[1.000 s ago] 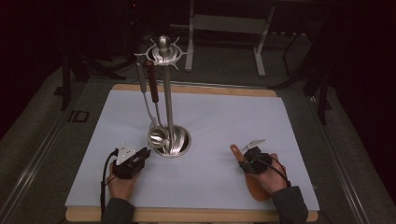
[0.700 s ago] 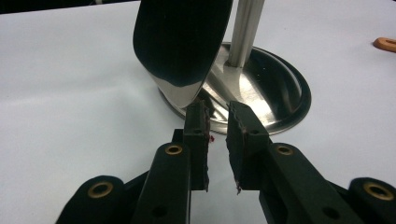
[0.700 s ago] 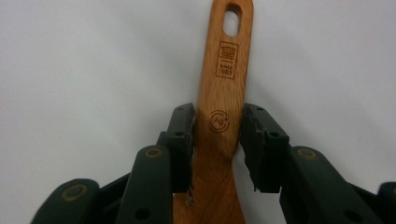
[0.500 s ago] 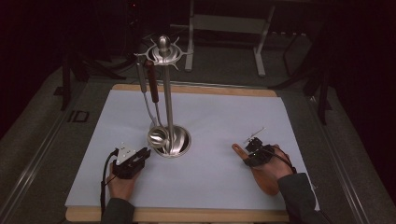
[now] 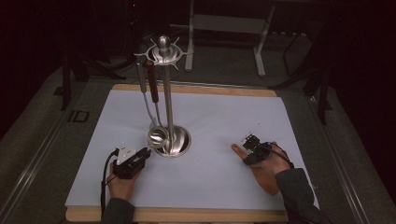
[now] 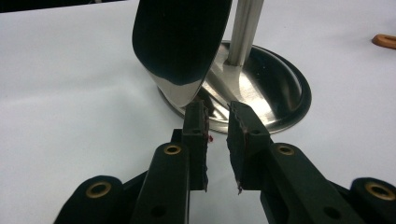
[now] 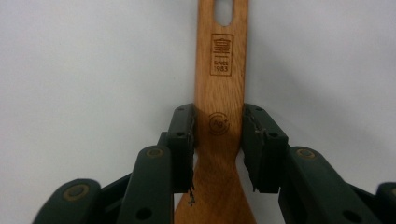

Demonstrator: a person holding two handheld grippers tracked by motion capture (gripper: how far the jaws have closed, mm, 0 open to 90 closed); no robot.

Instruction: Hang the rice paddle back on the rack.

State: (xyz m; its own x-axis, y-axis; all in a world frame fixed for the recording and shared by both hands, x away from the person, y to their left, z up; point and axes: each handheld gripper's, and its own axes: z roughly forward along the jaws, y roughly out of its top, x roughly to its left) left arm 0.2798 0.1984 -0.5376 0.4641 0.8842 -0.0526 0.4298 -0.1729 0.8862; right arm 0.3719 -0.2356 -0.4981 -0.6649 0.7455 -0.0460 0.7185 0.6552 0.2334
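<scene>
Right gripper [image 7: 217, 142] at lower centre of its own view: jaws astride the flat brown wooden spatula handle [image 7: 219, 84], pads at both edges, just been closing; spatula blade cut off at bottom edge. In high view, right of centre, handle tip alone visible past hand. Left gripper [image 6: 216, 135]: jaws parted, nothing between, beside polished steel utensil stand base [image 6: 275, 93]; hanging ladle bowl [image 6: 180, 42] cropped at top.

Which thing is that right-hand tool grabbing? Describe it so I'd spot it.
Start at the white mat with the tall steel rack. On the mat's right side, the right gripper straddles a flat wooden spatula. It is the only wooden utensil lying down, not hanging.
</scene>
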